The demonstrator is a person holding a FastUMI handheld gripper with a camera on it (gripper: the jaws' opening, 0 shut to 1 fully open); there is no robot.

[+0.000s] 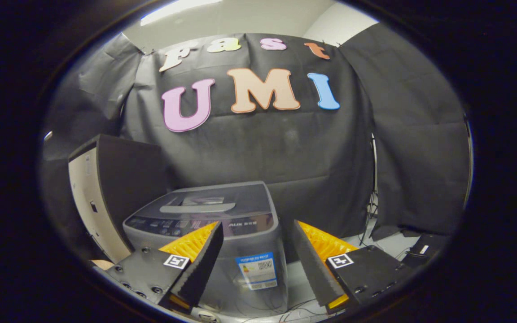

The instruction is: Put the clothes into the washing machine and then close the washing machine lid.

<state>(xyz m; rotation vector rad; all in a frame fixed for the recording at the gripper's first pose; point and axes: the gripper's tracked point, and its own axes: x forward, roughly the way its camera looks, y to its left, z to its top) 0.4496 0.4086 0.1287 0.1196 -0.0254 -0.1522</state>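
Washing machine (222, 233) sits just beyond fingers, lid (204, 204) down flat. Gripper (254, 244) spread wide, holding nothing. Lid looks rigid, hinged at far edge: hook your fingertip under near lip, lift steady. Expect clothes soft, limp; pinch bunched fold.

The left finger (204, 244) covers part of the grey top-loading washing machine's (240, 215) dark control panel, whose markings are too small to tell. Its closed lid hides the drum.
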